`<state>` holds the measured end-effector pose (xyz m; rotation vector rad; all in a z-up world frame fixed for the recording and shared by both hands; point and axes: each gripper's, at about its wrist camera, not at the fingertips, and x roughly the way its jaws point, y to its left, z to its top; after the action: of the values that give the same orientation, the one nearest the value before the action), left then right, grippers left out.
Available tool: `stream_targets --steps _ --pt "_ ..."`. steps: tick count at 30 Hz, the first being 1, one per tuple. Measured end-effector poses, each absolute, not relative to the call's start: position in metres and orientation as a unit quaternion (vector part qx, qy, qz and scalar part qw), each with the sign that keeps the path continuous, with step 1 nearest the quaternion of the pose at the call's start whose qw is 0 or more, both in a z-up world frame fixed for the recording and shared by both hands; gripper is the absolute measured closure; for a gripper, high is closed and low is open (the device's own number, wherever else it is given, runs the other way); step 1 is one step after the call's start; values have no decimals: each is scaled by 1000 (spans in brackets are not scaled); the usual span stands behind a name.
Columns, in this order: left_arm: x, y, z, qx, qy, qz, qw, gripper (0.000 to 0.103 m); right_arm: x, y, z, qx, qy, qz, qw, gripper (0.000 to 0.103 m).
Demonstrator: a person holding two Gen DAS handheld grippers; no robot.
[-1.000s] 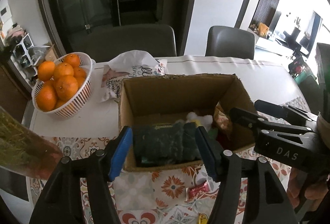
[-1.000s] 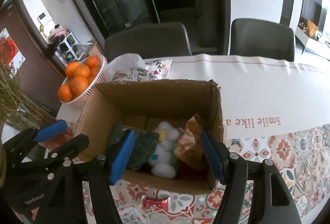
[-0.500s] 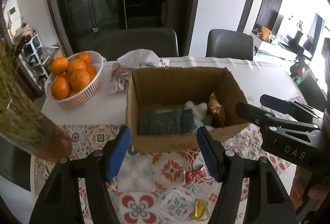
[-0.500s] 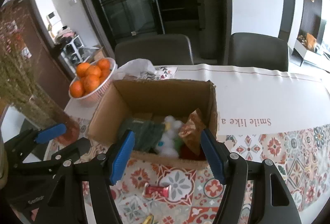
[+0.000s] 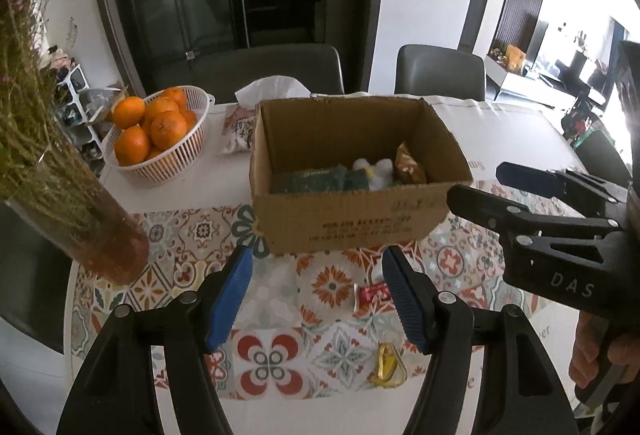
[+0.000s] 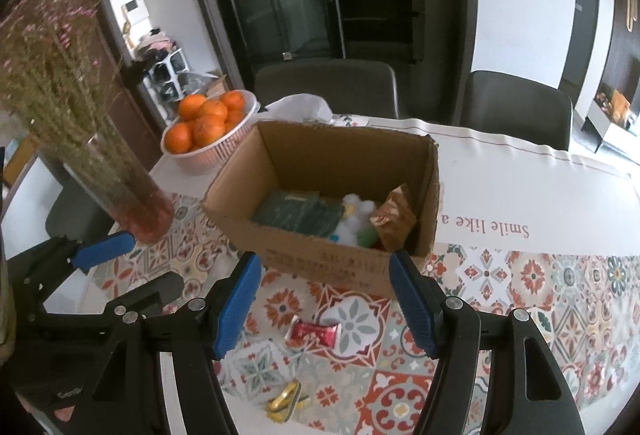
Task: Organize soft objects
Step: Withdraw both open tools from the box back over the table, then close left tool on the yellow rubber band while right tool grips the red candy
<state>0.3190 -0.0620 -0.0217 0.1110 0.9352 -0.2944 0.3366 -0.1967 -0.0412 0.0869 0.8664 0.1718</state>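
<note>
**Both claws free above the counter, soft things boxed**

Evidently, in the left wrist view the left claw [image 5: 316, 297] hangs spread and empty over the red wrapper [image 5: 372, 293]; the cardboard box [image 5: 352, 219] holds the green cloth [image 5: 310, 179], corralled.

In the right wrist view the right claw [image 6: 325, 301] gapes, holding nothing, near the yellow wrapper [image 6: 289, 399].

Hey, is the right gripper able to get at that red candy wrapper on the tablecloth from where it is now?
Probably yes. The right gripper is open and empty, and the red wrapper lies flat on the tablecloth just ahead, below its fingers. Nothing covers it; the cardboard box sits farther back.
</note>
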Motion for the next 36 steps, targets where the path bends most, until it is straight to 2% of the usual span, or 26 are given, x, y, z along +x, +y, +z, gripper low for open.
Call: stream_targets --steps 24,30,36 --pt "241 -86 -44 28 450 -93 888 36 305 -180 -64 -93 419 230 873 35" --pt "226 -101 -59 16 450 -86 889 36 305 -183 -80 -124 424 264 857 35" --pt "224 -108 -86 2 485 -82 871 37 311 -176 -100 -158 438 293 835 35"
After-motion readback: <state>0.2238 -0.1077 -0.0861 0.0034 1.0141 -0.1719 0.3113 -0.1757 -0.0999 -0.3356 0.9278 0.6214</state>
